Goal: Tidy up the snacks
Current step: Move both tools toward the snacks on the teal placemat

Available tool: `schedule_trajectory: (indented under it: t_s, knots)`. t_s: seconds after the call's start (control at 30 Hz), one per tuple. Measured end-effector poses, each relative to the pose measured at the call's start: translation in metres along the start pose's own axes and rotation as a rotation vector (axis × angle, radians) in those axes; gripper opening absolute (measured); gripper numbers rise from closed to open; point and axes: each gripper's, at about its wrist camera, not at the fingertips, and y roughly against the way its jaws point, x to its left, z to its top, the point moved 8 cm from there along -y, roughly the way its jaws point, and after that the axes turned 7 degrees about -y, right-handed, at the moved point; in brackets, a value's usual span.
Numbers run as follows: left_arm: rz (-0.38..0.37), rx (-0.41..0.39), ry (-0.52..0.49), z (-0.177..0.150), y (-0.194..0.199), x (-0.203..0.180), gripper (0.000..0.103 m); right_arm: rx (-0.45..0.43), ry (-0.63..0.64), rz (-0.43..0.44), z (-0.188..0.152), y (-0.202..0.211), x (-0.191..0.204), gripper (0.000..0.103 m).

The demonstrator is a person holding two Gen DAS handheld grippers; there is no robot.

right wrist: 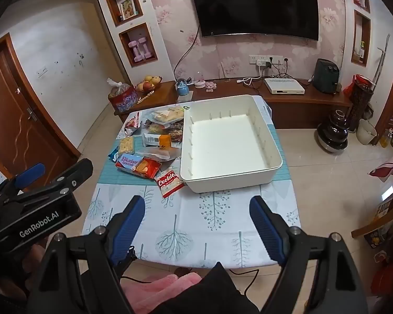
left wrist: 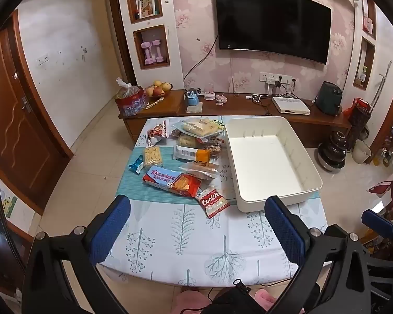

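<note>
An empty white bin [left wrist: 264, 162] stands on the right half of the small table [left wrist: 170, 235]; it also shows in the right wrist view [right wrist: 230, 144]. A pile of snack packs lies to its left: a red Cookie pack [left wrist: 214, 202] [right wrist: 169, 184], a red-and-blue biscuit box [left wrist: 171, 181] [right wrist: 138, 165], a cracker pack [left wrist: 152, 156], and several bags behind. My left gripper [left wrist: 197, 217] is open and empty above the table's near edge. My right gripper [right wrist: 197, 216] is open and empty, in front of the bin.
A wooden TV cabinet [left wrist: 249, 107] with a fruit bowl [left wrist: 157, 89], a white box and an air fryer stands behind the table. A dark vase [left wrist: 332, 151] sits on the floor to the right. A wooden door [left wrist: 15, 130] is on the left.
</note>
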Motion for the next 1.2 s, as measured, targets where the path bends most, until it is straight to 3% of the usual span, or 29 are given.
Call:
schedule_trajectory:
  t_s: [0.77, 1.2]
  knots:
    - [0.01, 0.002, 0.005, -0.002, 0.006, 0.002, 0.102, 0.002, -0.002, 0.005, 0.002, -0.007, -0.007, 0.083]
    - [0.063, 0.07, 0.028, -0.001, -0.015, 0.014, 0.102, 0.029, 0.008, 0.042, 0.007, -0.027, 0.004, 0.083]
